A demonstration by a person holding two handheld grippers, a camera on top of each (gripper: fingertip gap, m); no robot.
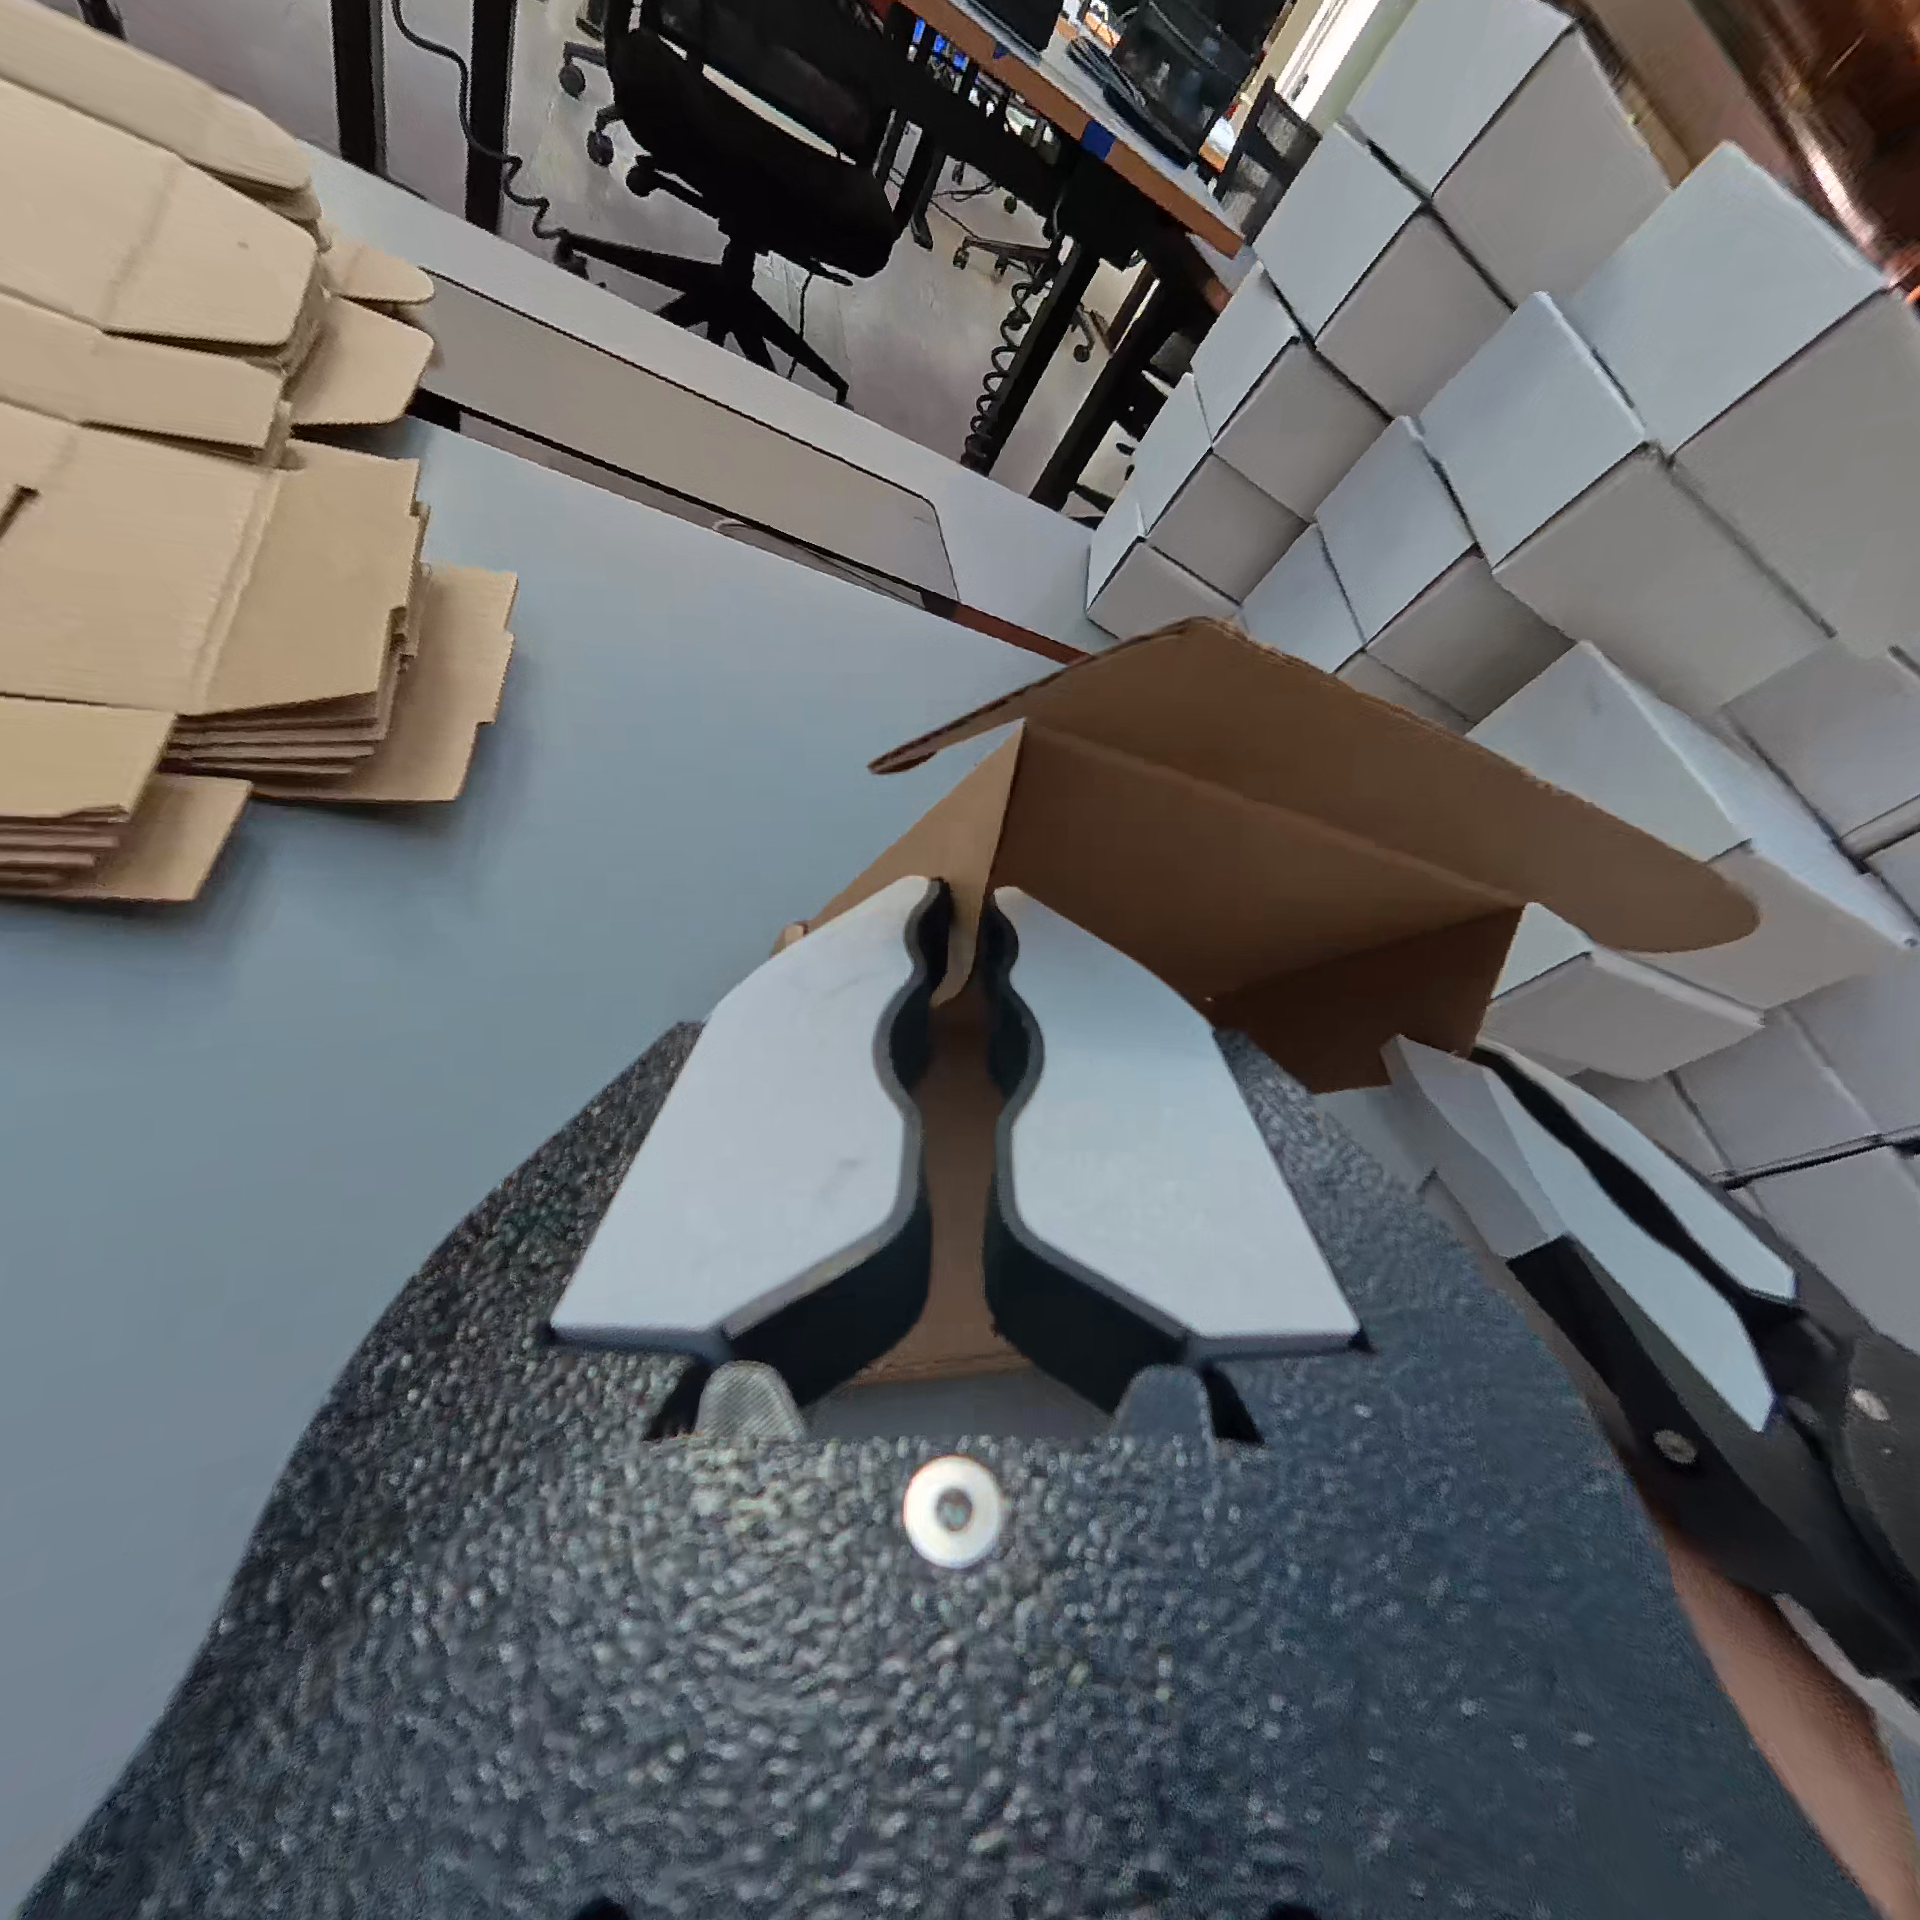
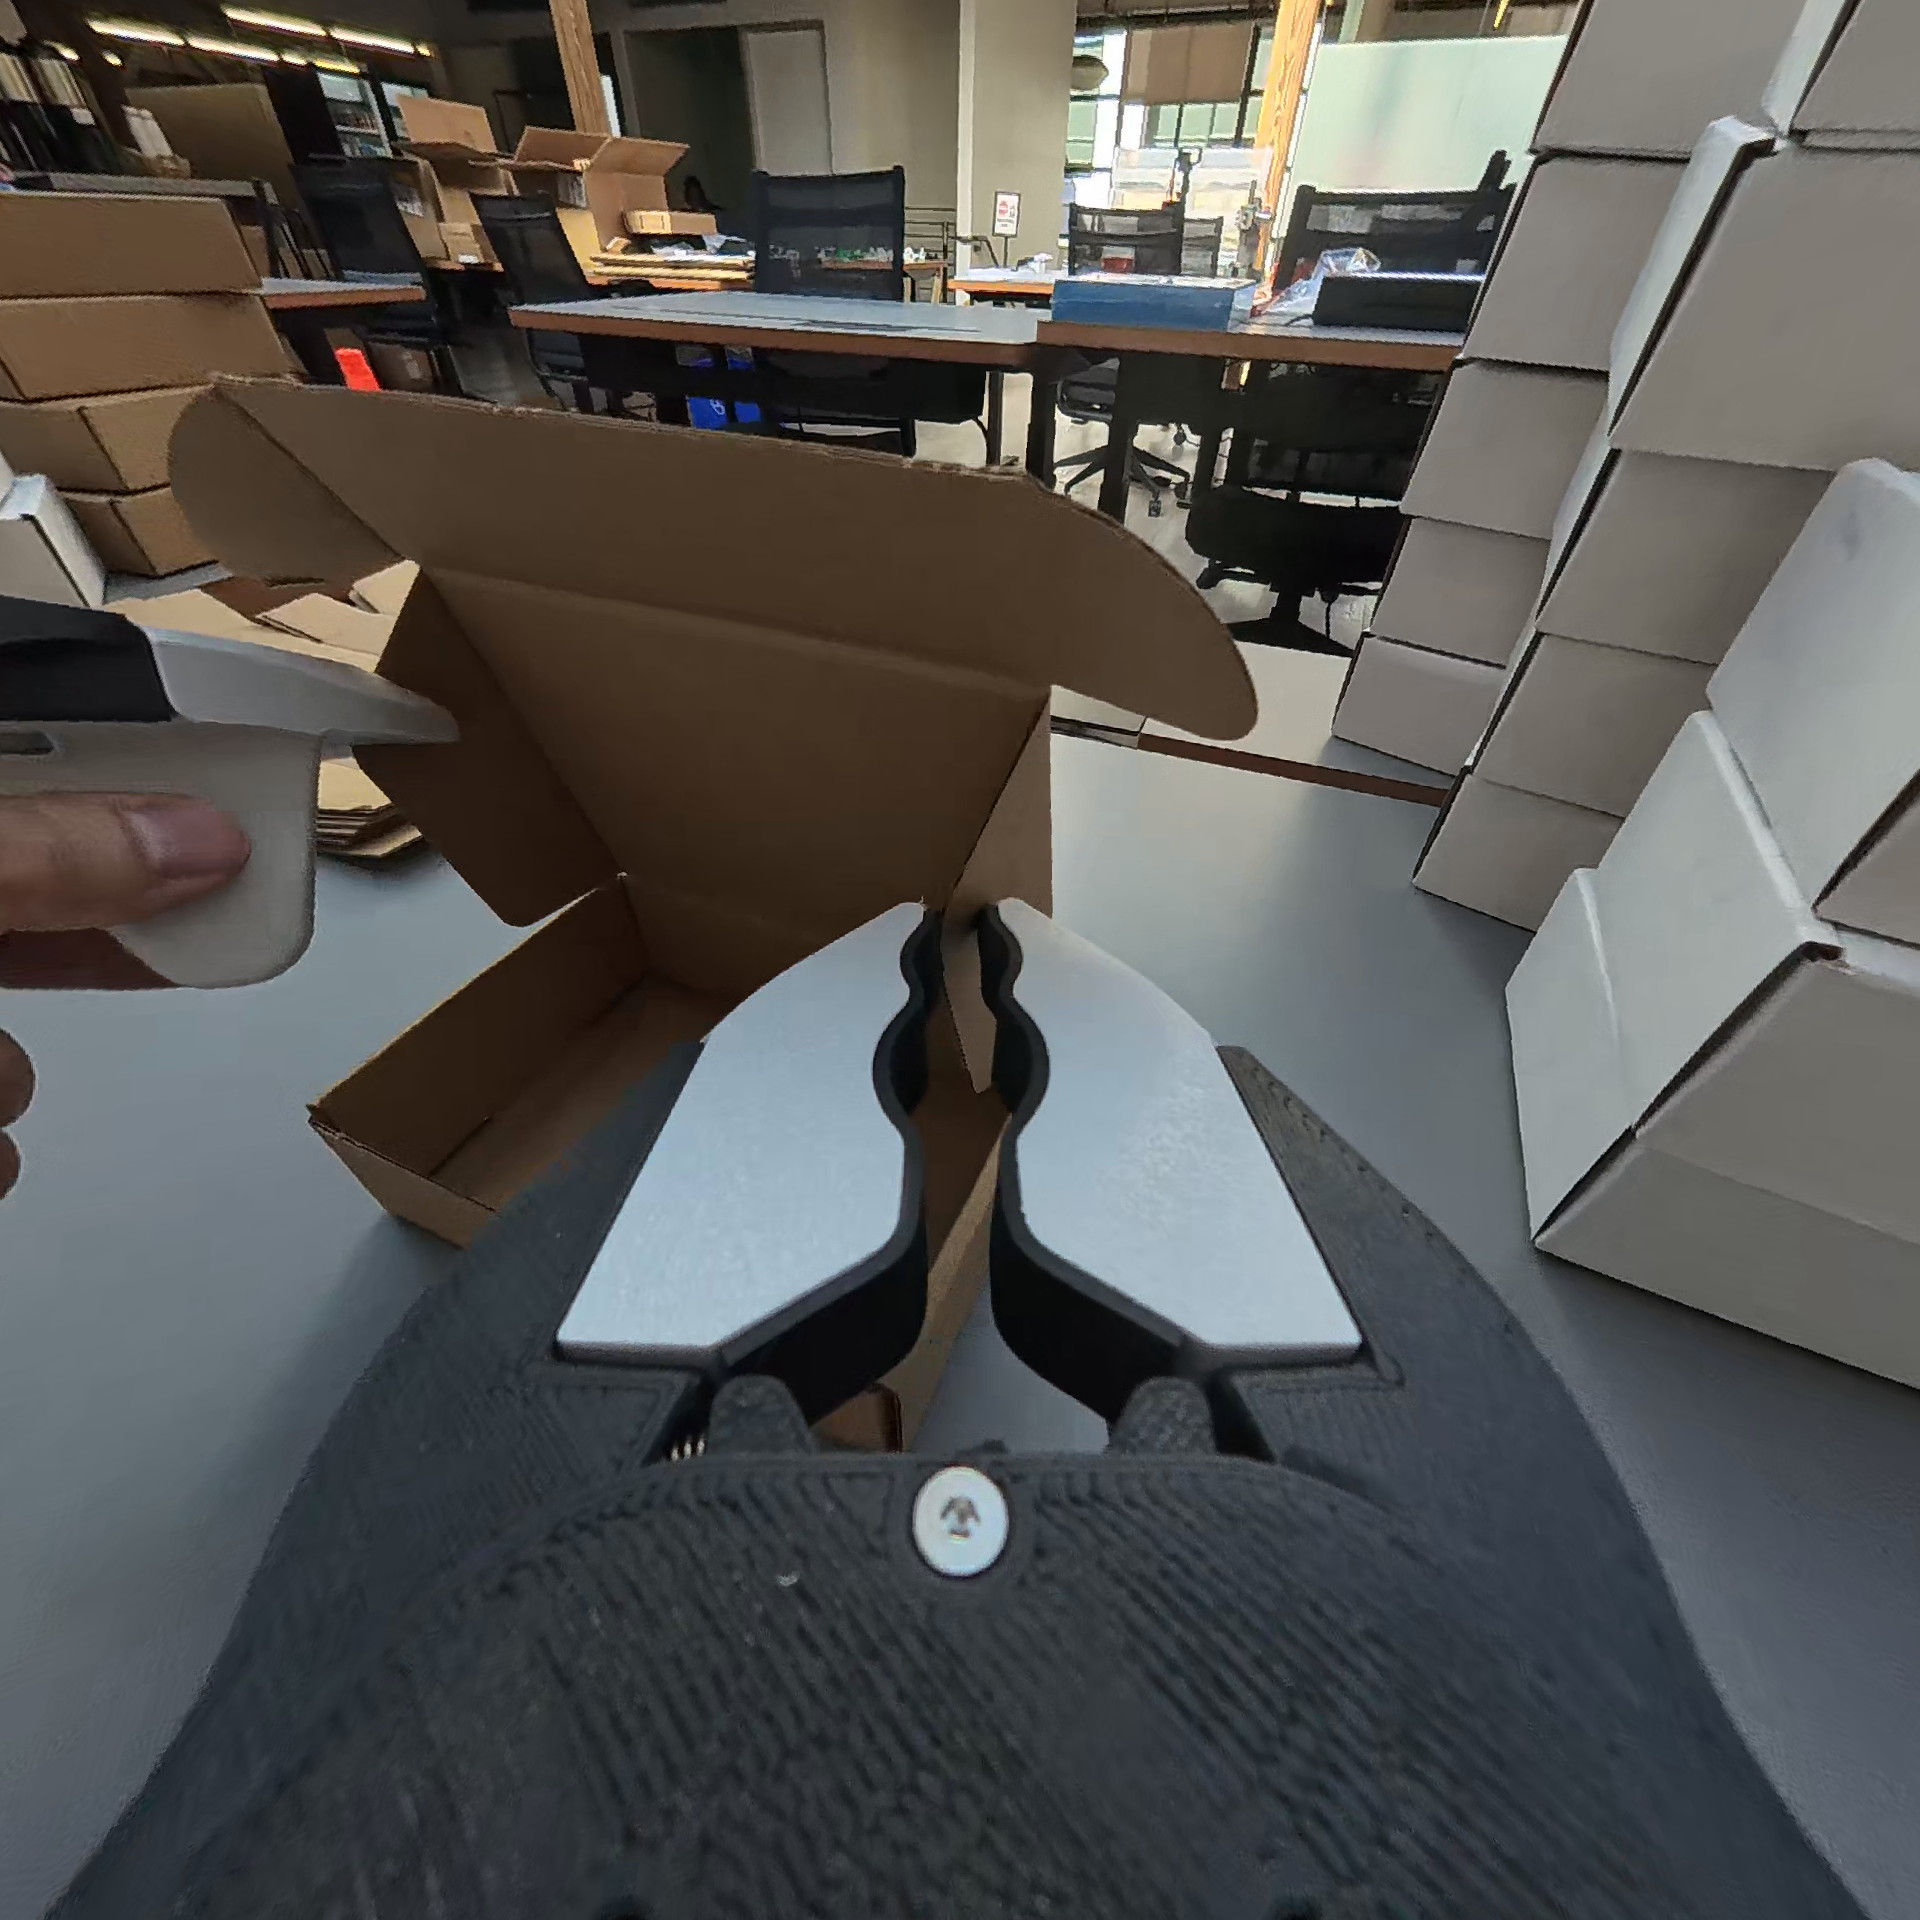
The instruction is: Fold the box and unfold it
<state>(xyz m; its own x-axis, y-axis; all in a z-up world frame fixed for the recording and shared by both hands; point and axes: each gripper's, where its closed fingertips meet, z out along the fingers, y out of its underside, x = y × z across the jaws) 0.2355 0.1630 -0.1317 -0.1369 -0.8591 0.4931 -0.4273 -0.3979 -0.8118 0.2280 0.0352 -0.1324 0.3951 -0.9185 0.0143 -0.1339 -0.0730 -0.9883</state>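
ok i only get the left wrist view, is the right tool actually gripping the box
Observer: Yes, the right tool is shut on a cardboard flap at the side of the box.
Operator: is the tray formed
Observer: Its low walls stand up, and the lid is raised open.
Operator: anything inside
Observer: No, the tray floor looks bare.

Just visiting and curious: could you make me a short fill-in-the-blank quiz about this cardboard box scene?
1. The brown box has its lid ___.
2. Each hand-held gripper, left and right, pinches a box ___.
3. The stacked boxes at the right are ___ in colour.
4. The flat cardboard sheets lie in a ___.

Missing words: open; wall; white; pile
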